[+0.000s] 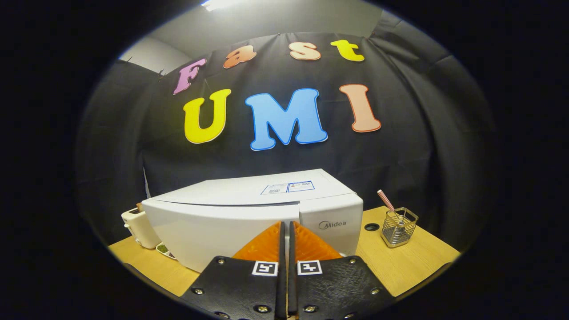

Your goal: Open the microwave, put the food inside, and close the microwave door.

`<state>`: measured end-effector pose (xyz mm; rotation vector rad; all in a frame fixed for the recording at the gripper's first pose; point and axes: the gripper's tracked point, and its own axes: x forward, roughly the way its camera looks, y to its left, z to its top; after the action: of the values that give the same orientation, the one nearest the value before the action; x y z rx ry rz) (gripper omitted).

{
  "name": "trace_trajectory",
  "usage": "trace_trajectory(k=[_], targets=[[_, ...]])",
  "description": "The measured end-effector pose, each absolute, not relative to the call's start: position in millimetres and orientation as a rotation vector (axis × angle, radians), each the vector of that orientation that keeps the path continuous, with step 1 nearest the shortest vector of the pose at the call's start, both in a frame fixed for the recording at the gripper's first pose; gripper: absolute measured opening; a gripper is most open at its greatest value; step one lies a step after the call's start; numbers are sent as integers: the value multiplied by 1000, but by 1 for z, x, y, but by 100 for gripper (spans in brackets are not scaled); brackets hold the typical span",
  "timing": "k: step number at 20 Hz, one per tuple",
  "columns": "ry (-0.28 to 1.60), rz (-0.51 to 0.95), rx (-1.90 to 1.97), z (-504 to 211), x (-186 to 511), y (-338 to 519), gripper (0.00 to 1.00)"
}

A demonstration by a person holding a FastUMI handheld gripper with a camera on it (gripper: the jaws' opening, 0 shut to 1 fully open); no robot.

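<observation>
The gripper (pixel 286 227) is seen clenched, its fingers pressed together on nothing, tips nearly at the microwave (pixel 249 213). The smooth white door is closed, its lower edge hidden by them. A dish (pixel 165 251), perhaps food, is half hidden left; a wire basket (pixel 398 227) stands right.

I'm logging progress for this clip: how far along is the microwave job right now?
Nothing looks done yet: the microwave door is shut. The gripper has its fingers closed together with nothing between them, pointing at the door front, so opening seems to be the step in hand. The food dish sits on the table between microwave and toaster. Opening, loading and closing all remain.
</observation>
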<state>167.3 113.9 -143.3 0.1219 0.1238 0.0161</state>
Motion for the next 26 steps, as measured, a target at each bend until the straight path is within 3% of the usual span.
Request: trace_trajectory(k=[21,23,24,25,26], targets=[[154,47,200,-140,168,113,4],[148,69,186,-134,155,114,28],[156,54,142,-132,150,110,49],[162,52,99,-128,142,109,57],[157,45,73,-118,134,107,80]])
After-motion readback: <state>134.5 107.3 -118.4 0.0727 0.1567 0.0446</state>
